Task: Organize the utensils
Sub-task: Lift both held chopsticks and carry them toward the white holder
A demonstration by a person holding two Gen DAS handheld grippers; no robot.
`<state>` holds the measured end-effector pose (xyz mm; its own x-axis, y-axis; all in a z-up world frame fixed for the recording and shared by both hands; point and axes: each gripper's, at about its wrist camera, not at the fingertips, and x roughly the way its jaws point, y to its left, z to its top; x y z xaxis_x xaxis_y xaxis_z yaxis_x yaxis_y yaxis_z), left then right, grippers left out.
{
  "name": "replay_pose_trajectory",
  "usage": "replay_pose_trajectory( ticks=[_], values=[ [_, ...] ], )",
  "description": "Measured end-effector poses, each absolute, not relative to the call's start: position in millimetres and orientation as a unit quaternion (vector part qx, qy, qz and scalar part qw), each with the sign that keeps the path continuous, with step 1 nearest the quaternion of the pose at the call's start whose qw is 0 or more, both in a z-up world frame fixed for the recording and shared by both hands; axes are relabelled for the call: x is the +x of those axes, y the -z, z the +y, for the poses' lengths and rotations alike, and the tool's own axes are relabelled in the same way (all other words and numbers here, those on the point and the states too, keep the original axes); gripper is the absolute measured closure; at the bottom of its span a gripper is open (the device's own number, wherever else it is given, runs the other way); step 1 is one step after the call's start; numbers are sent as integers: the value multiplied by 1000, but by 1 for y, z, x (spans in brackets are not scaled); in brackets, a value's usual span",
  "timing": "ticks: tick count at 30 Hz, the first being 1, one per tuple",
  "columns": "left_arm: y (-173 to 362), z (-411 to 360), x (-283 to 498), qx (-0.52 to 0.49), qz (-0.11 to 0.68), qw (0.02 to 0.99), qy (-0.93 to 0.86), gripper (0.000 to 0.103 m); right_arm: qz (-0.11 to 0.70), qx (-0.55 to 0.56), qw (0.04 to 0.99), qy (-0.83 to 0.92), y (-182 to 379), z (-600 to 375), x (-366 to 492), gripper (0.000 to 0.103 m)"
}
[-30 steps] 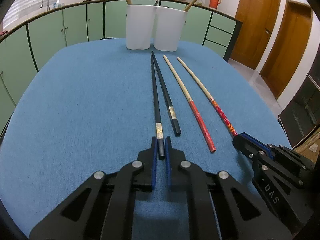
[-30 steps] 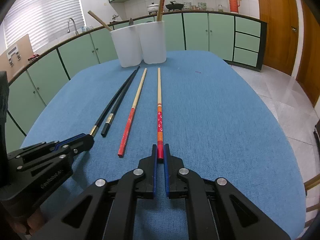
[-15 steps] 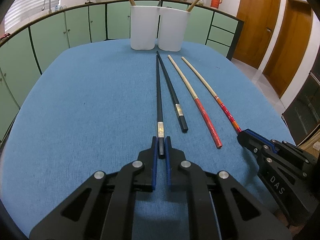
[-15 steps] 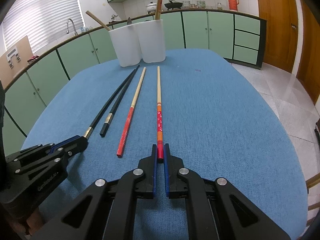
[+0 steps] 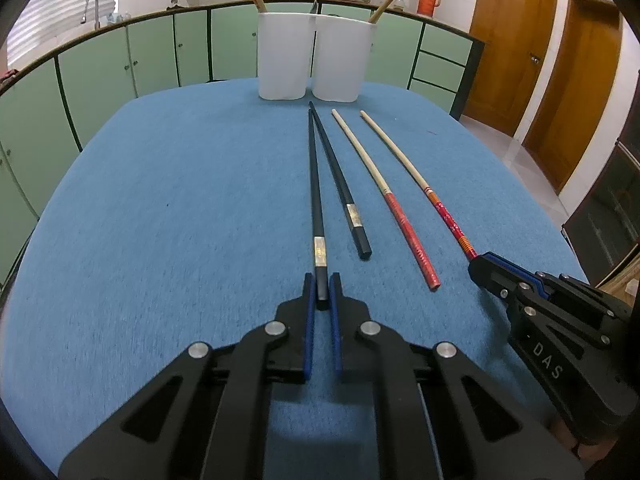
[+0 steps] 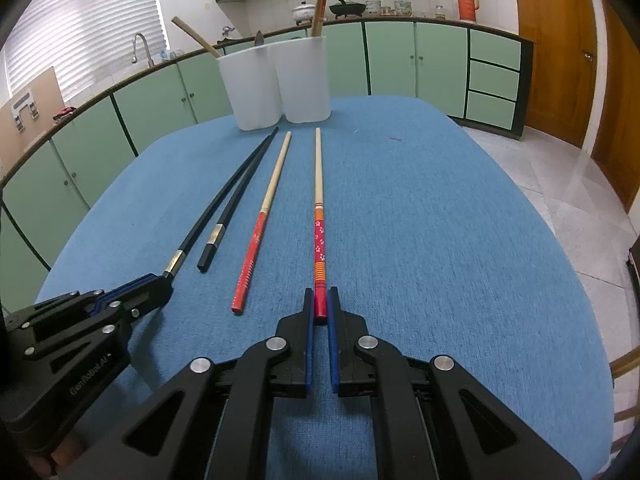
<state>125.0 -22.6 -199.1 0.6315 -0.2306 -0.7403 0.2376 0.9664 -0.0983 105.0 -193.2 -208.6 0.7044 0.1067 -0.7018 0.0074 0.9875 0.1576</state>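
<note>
Several chopsticks lie side by side on the blue table (image 5: 160,208). My left gripper (image 5: 321,280) is shut on the near end of the left black chopstick (image 5: 315,184). A second black chopstick (image 5: 340,184) lies just right of it. My right gripper (image 6: 319,296) is shut on the red end of the rightmost wooden chopstick (image 6: 318,184). A red-handled wooden chopstick (image 6: 264,216) lies loose between them. Two white cups (image 5: 284,56) (image 5: 340,60) stand at the far edge, each with chopsticks in it.
Green cabinets (image 5: 100,72) and a counter with pots ring the table at the back. Wooden doors (image 5: 516,40) are at the right. Tiled floor (image 6: 580,200) shows beyond the table's right edge.
Both grippers stay shut on their chopsticks. The views have shifted slightly, with the cups sitting lower and nearer in the frame; the chopsticks lie in the same arrangement.
</note>
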Motion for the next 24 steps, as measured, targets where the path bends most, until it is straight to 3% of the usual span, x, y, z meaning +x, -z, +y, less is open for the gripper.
replay_pose_trajectory(
  ticks=[24],
  values=[
    [108,0,119,-12,301,945,125,97,311,58,948,-32,136,-221,90,97]
  ],
)
